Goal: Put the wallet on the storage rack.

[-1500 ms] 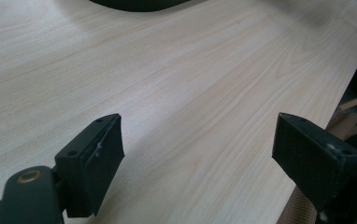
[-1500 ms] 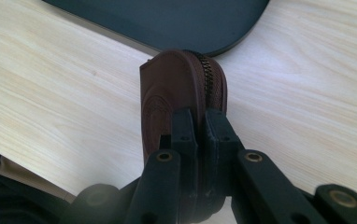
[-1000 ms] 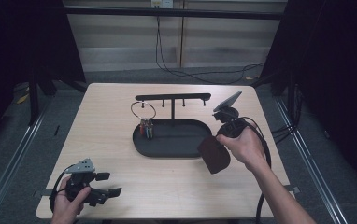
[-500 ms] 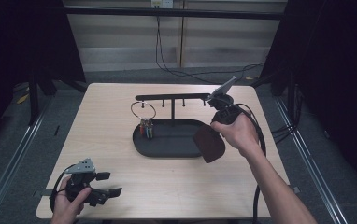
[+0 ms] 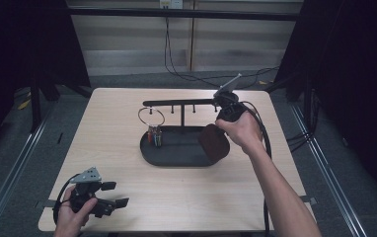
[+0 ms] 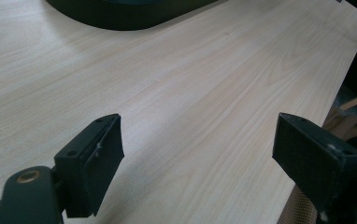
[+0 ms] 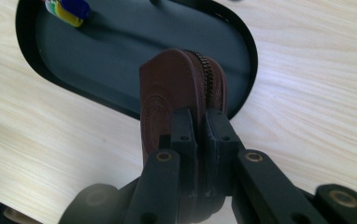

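Gripping a brown zip pouch [image 7: 181, 88] edgewise, right gripper [image 5: 221, 129] clamped tight, hanging it over the right end of the black tray [image 5: 171, 155], just short of the rim. Wide bare table [image 5: 186, 197] in front; stand [image 5: 182, 104] and key ring [image 5: 151, 117] crowding behind. Moved since a second ago from the tray's front-right rim inward. Resting near the front-left corner, left gripper [image 5: 112, 195] spread wide, holding nothing.

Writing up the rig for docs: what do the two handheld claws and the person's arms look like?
Both are black two-jaw tools with flat rectangular pads and brass-coloured pivot pins. The left claw carries a grey three-cornered plate; so does the right claw, which trails a black cable. Forearms are bare, no sleeves visible.
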Demonstrator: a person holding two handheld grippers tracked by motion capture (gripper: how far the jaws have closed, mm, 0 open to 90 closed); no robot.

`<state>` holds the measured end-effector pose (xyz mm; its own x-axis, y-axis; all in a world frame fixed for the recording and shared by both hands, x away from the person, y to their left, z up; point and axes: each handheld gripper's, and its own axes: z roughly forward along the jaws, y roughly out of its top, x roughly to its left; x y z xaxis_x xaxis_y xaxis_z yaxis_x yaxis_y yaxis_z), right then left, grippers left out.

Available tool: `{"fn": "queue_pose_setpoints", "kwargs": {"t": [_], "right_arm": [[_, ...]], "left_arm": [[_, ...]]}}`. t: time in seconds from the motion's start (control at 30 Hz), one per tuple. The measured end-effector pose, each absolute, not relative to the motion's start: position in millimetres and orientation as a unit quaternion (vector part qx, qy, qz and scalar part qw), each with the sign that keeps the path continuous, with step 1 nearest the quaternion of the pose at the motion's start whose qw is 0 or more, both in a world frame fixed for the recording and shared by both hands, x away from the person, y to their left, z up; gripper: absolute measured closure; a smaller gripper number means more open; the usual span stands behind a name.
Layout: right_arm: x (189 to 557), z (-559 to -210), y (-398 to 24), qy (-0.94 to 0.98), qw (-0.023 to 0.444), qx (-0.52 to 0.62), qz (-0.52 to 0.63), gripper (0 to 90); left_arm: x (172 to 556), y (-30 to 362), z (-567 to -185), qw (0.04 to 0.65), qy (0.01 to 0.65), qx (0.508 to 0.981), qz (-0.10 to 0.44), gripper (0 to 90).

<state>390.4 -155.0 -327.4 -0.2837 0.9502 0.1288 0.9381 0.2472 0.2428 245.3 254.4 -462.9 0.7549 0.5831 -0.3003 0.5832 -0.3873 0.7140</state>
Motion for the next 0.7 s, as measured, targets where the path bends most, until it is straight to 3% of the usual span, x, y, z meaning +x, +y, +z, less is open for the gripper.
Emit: {"fn": "queue_pose_setpoints", "kwargs": {"t": [0.7], "right_arm": [[408,-348,-169,0.754,-0.004,0.626,0.200,83.1]], "left_arm": [[245,255,-463,0.427,0.355,0.832,0.000,16.2]]}}
